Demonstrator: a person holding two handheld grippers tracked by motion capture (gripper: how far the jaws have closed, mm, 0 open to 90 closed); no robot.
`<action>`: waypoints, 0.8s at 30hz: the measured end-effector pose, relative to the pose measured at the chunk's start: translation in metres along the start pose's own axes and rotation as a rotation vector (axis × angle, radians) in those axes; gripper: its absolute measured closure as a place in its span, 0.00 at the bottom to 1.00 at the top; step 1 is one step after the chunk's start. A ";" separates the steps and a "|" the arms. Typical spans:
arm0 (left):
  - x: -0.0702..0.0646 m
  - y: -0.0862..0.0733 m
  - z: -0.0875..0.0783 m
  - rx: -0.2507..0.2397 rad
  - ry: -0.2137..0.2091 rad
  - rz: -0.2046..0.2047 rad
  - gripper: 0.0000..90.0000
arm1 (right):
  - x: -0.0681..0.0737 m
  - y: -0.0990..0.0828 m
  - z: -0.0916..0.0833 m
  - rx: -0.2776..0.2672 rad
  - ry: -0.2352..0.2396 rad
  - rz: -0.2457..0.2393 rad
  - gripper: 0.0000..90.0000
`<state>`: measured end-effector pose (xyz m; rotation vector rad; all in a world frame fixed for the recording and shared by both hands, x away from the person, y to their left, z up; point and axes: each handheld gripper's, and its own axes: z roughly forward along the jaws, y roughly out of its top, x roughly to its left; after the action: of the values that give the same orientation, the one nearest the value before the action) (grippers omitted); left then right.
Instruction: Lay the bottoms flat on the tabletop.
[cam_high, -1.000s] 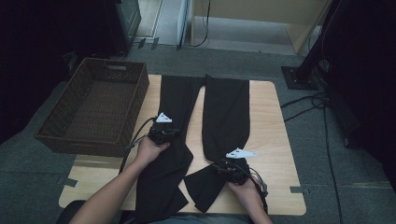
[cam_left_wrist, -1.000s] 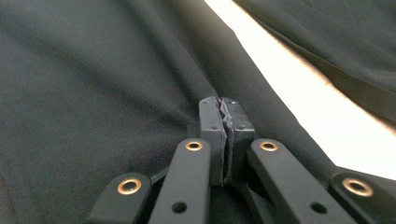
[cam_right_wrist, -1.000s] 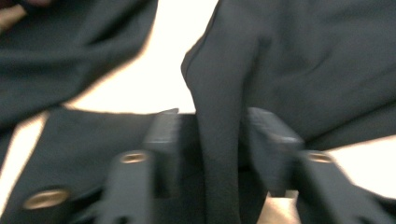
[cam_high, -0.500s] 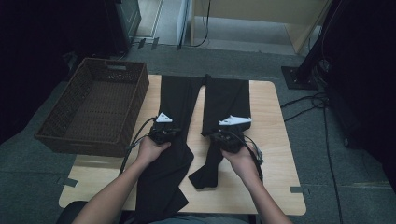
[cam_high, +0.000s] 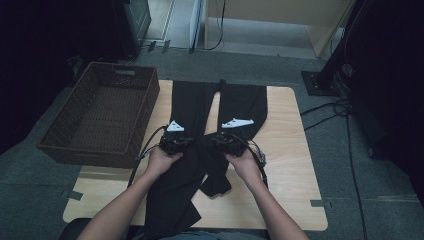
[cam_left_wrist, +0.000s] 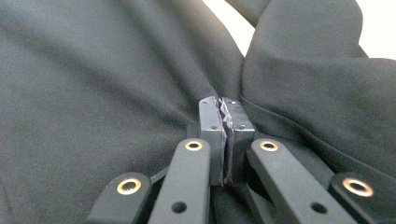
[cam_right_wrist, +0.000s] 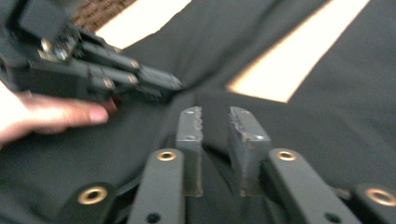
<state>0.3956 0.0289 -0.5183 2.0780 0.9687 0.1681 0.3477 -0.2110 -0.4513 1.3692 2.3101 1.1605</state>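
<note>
Black trousers (cam_high: 192, 100) lie flat on the wooden table (cam_high: 285, 130), legs pointing towards the person. My left gripper (cam_high: 187, 141) rests on the left leg at mid-length. Its jaws are shut on a pinch of the black cloth (cam_left_wrist: 93, 70), which shows wrinkled between the pads of that gripper (cam_left_wrist: 225, 109). My right gripper (cam_high: 215, 139) sits close beside it on the right leg. Its jaws have just been opening: the right gripper (cam_right_wrist: 215, 119) stands with a narrow gap, dark cloth (cam_right_wrist: 327, 116) below it, pads not pressing. The left gripper (cam_right_wrist: 170, 86) and a hand lie ahead of it.
A brown wicker basket (cam_high: 95, 155) stands at the table's left edge, beside the left gripper. The lower part of the right trouser leg (cam_high: 216, 184) lies doubled up near the front. Bare wood shows right of the trousers. Cables and a stand base are on the floor at right.
My right gripper has moved from the front right of the table up and to the left, bringing the end of the right trouser leg with it. The left gripper has stayed put.
</note>
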 end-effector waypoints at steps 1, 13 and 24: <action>0.000 0.000 0.000 0.000 0.000 0.001 0.98 | -0.002 -0.008 -0.004 0.000 -0.011 -0.003 0.88; 0.001 0.000 0.000 0.001 -0.003 -0.002 0.98 | -0.006 -0.061 0.020 0.051 -0.070 -0.020 0.94; 0.001 0.000 0.000 0.001 -0.006 -0.012 0.98 | -0.017 -0.099 -0.029 0.089 -0.117 0.028 0.96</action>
<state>0.3964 0.0296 -0.5183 2.0720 0.9775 0.1559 0.2769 -0.2651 -0.5067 1.4631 2.2920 0.9684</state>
